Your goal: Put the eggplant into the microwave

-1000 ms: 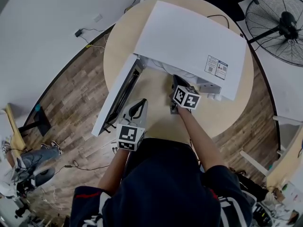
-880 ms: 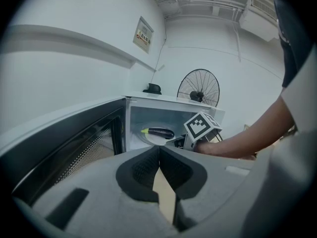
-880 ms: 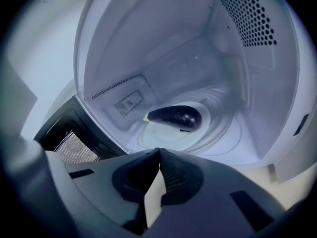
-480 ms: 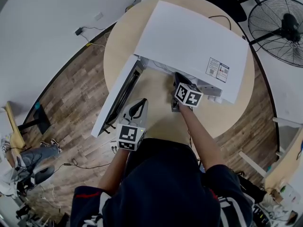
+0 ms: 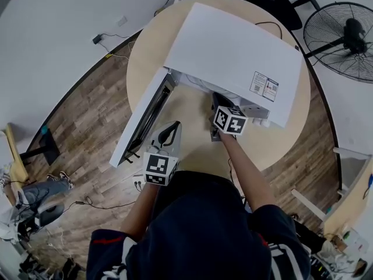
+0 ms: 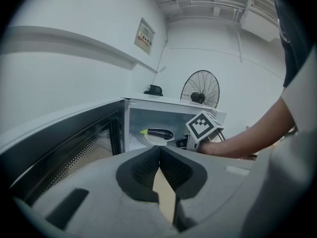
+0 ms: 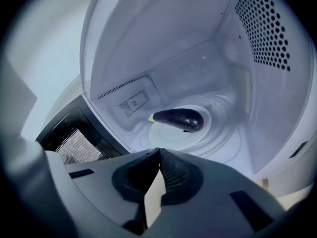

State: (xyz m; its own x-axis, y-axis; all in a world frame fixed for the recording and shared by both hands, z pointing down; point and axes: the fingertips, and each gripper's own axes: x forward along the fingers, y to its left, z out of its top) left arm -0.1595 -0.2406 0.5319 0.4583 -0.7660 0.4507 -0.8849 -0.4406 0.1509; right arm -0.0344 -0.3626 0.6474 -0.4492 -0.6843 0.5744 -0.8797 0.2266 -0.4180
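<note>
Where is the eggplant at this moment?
In the right gripper view, the eggplant lies on the white turntable inside the open microwave, ahead of the shut, empty right gripper.

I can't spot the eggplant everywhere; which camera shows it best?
The right gripper view: the eggplant lies large and whole on the plate. The left gripper view shows it small, far off. In the head view the microwave hides it under its top.

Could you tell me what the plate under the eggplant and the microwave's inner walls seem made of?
The round pale plate under the dark purple eggplant looks like glass or glazed ceramic: smooth, faintly glossy; which one is unclear. The white microwave's inner walls look like painted sheet metal, satin white, with punched vent holes on the right wall.
</note>
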